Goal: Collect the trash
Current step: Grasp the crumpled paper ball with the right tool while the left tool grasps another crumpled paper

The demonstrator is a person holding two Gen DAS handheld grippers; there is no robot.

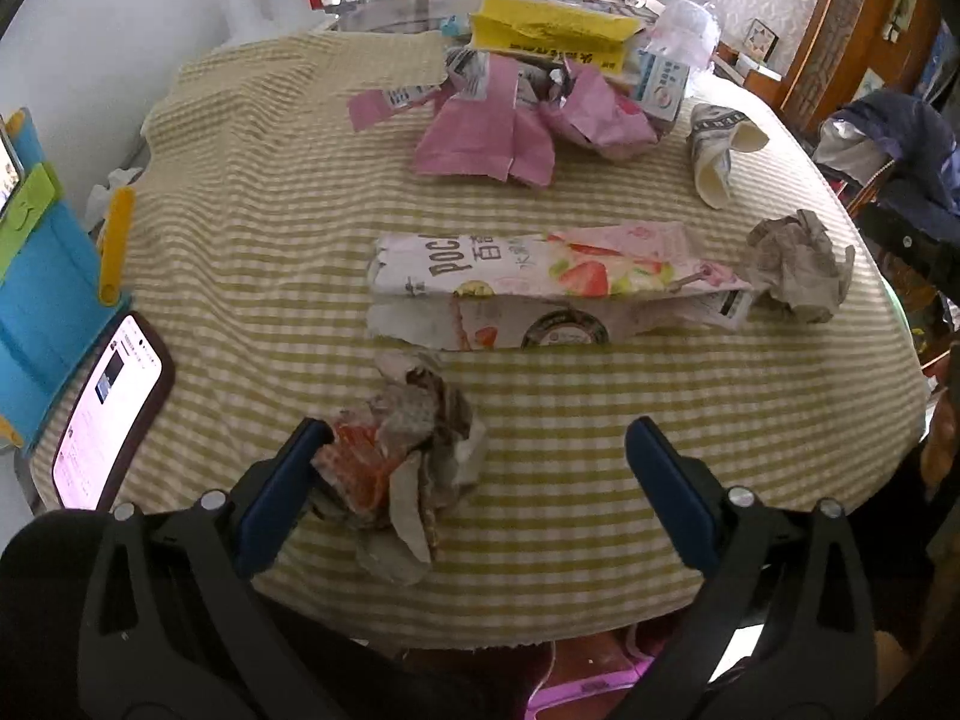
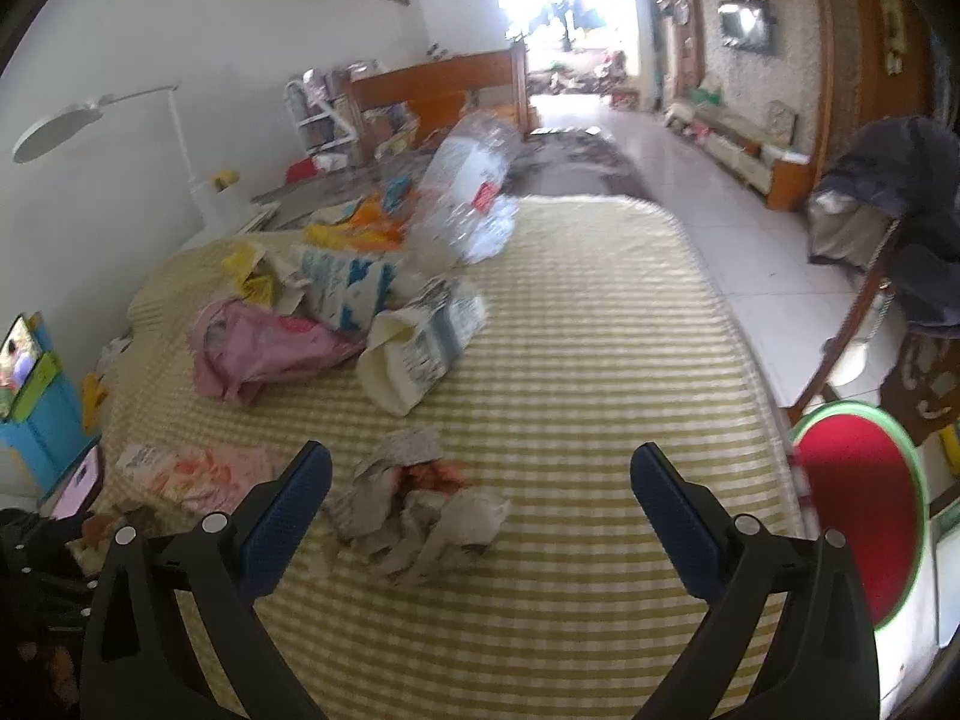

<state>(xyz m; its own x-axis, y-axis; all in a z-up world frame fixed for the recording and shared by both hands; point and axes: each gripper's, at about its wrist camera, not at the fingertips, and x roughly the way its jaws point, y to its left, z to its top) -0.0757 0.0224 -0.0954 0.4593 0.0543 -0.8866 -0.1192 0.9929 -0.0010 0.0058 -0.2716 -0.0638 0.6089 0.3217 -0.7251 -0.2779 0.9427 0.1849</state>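
Note:
Trash lies on a table under a yellow-striped cloth (image 1: 600, 432). My left gripper (image 1: 480, 438) is open; a crumpled paper wad (image 1: 402, 456) with orange print lies between its fingers, against the left finger (image 1: 288, 480). Beyond it lie a flattened strawberry carton (image 1: 528, 294), a grey paper ball (image 1: 798, 267), pink packaging (image 1: 516, 126) and a crushed paper cup (image 1: 717, 147). My right gripper (image 2: 480, 474) is open, with another crumpled wad (image 2: 414, 510) between its fingers, touching neither. The crushed cup (image 2: 420, 348), the pink packaging (image 2: 264, 348) and a clear plastic bottle (image 2: 468, 192) lie farther back.
A lit phone (image 1: 108, 414) and a blue stand (image 1: 42, 300) sit at the table's left edge. A yellow bag (image 1: 552, 36) is at the far end. A red round stool (image 2: 858, 516) and a chair with dark clothes (image 2: 900, 210) stand right of the table.

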